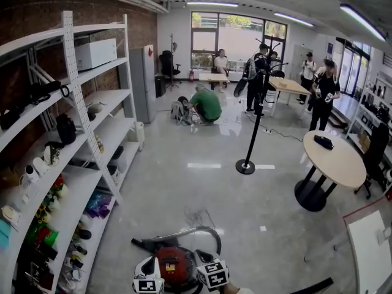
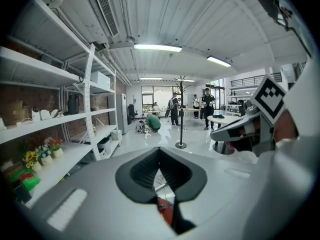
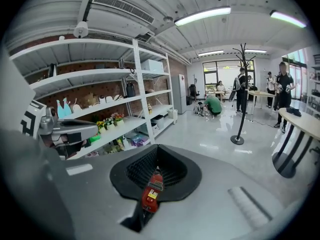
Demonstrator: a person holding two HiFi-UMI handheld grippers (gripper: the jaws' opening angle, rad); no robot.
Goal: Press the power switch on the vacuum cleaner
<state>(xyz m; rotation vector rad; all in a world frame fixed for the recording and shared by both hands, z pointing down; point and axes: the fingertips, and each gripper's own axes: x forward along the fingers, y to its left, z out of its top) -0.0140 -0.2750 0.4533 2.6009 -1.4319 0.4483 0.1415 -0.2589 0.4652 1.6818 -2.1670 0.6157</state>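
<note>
Overhead, vacuum cleaner (image 1: 176, 264) mostly visible; gripper views: red slivers.

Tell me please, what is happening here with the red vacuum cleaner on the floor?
A person holds tongs in each hand above the vacuum cleaner, which sits on the floor beside the shelves. The left tongs and the right tongs are both closed and hold nothing. Each one points down at the vacuum cleaner, but neither touches it, so the power switch is not yet pressed.
</note>
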